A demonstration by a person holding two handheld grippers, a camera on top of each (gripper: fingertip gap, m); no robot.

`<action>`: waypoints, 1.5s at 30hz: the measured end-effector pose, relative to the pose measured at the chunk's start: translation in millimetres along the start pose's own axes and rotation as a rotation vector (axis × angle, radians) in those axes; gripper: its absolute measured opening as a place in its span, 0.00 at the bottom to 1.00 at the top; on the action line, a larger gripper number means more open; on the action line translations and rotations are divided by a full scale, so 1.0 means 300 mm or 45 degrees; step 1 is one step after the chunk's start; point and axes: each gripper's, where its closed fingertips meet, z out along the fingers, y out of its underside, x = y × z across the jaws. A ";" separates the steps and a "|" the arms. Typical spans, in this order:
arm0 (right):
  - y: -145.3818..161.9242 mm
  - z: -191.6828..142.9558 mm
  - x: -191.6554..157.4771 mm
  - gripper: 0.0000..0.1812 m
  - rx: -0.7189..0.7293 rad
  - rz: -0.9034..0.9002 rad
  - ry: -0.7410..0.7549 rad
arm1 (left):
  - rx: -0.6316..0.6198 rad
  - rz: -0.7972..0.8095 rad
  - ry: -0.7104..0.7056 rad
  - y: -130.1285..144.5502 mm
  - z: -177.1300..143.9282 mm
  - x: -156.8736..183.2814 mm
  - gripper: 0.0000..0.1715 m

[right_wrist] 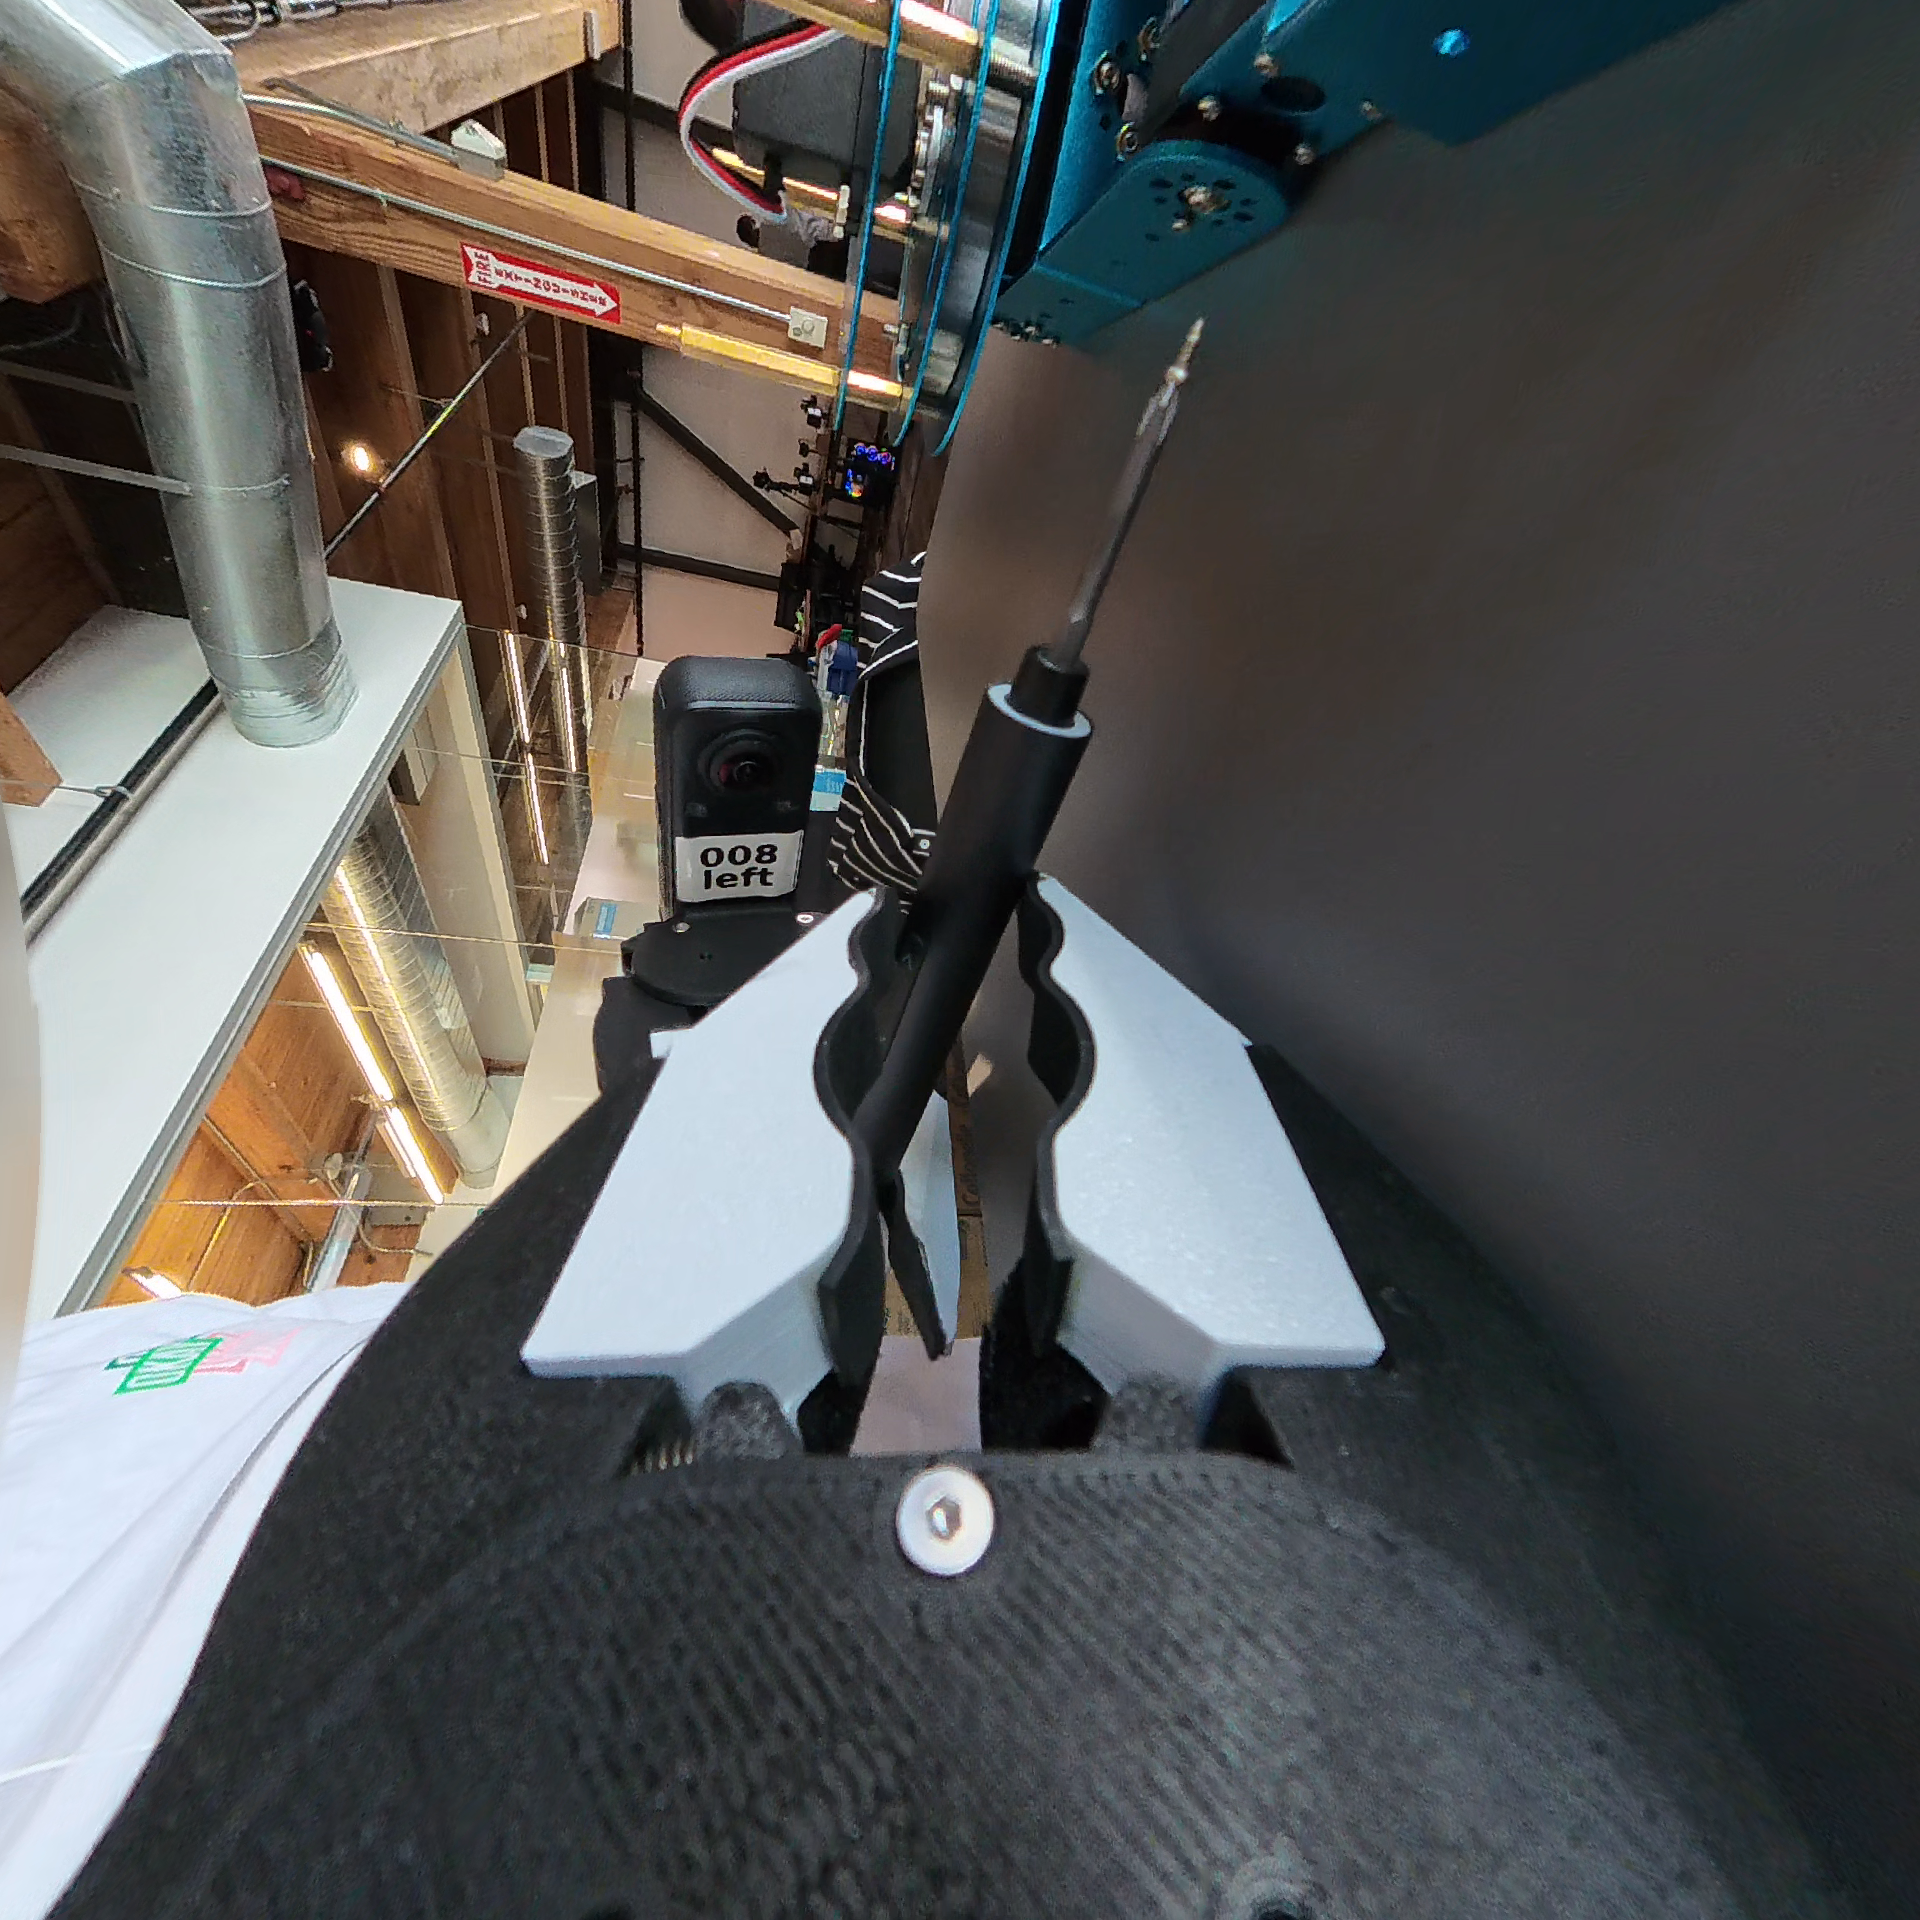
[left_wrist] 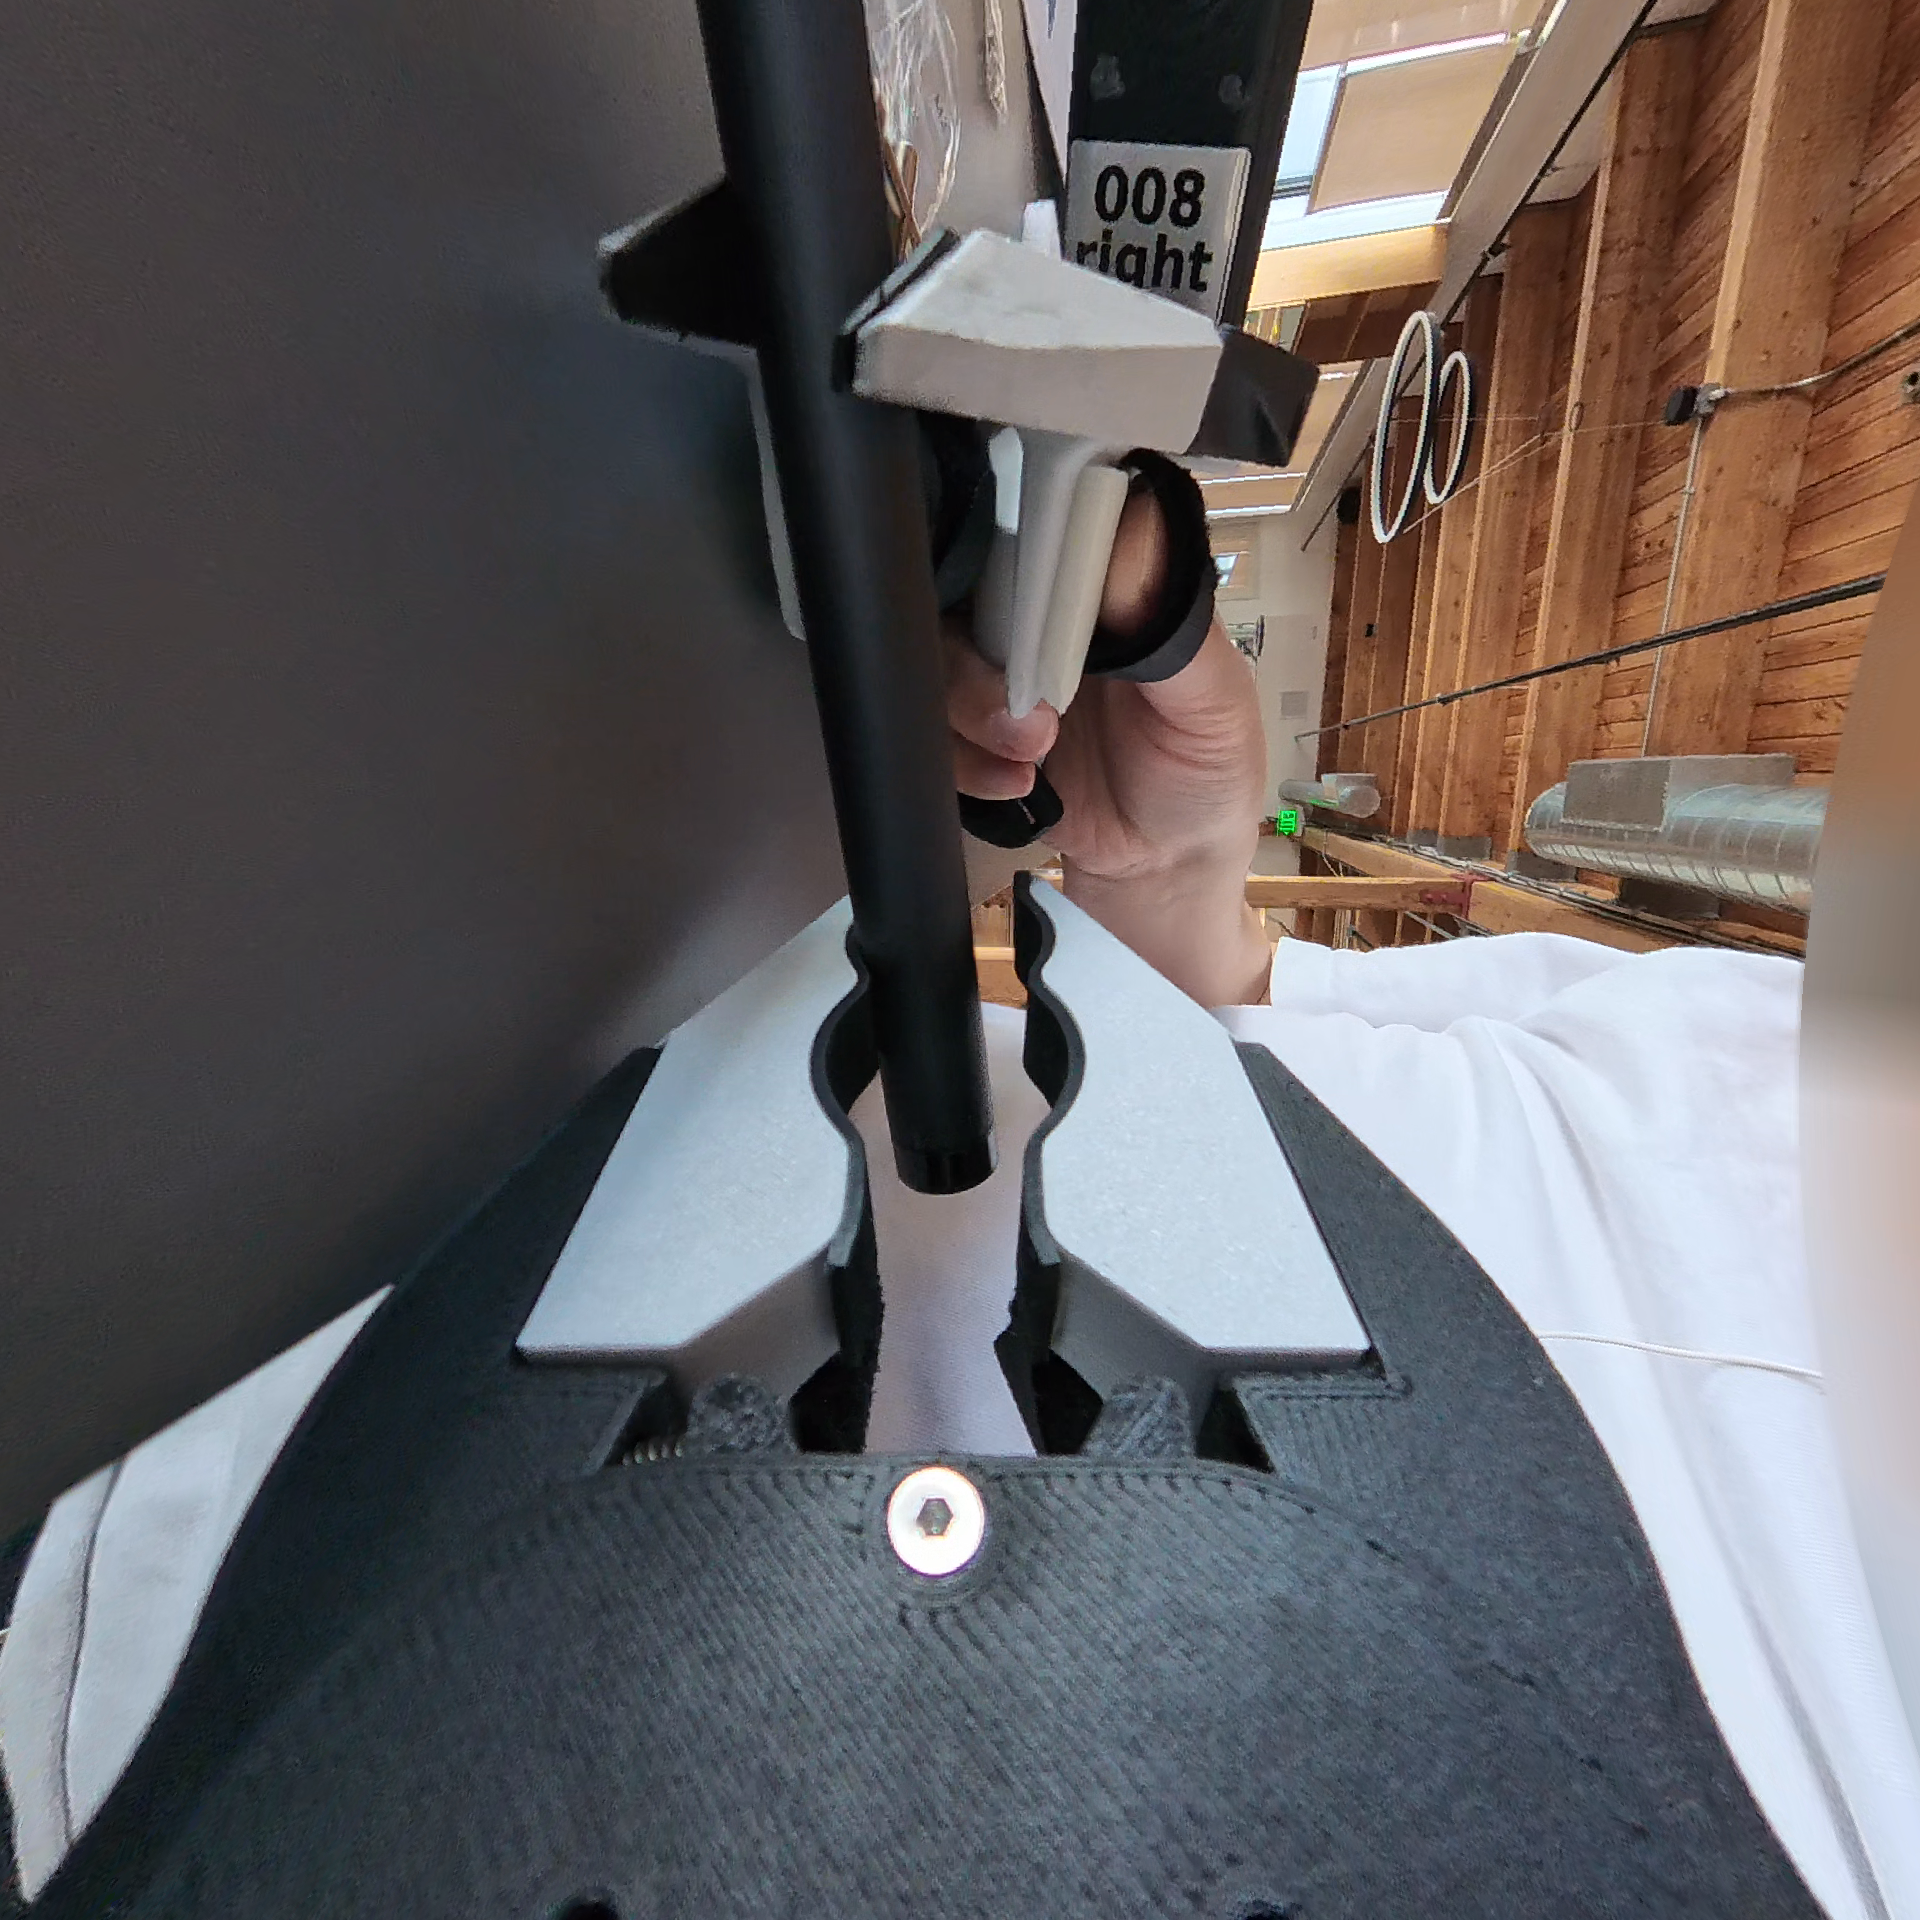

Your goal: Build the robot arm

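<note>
A black-handled precision screwdriver (right_wrist: 997, 831) runs slantwise between my right gripper's fingers. My right gripper (right_wrist: 954, 896) is shut on its handle. The thin metal shaft (right_wrist: 1127, 499) ends just short of a teal metal assembly (right_wrist: 1226, 208). In the left wrist view the same handle (left_wrist: 831, 520) comes down from the right gripper (left_wrist: 821, 322). Its butt end (left_wrist: 940, 1164) sits between my left gripper's fingers. My left gripper (left_wrist: 940, 914) is open. The handle leans in the left finger's notch, with a gap to the right finger.
A dark grey panel (right_wrist: 1455, 935) stands close behind the screwdriver and fills the left of the left wrist view (left_wrist: 364, 623). A hand (left_wrist: 1153, 769) in a white sleeve (left_wrist: 1507, 1195) holds the right gripper. The left gripper's camera (right_wrist: 738, 769) faces me. Silver ducts (right_wrist: 208, 364) and wooden walls lie beyond. Some 9 cm of space lies between my two pairs of fingers.
</note>
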 end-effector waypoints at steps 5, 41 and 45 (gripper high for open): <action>-0.001 0.009 -0.005 0.13 -0.020 -0.003 -0.015 | 0.046 -0.010 0.007 -0.008 -0.013 -0.002 0.06; -0.056 0.100 0.021 0.13 -0.186 -0.035 0.051 | 0.117 -0.078 0.014 -0.081 -0.058 -0.046 0.05; -0.060 0.108 0.021 0.13 -0.196 -0.042 0.056 | 0.104 -0.074 -0.001 -0.085 -0.059 -0.051 0.05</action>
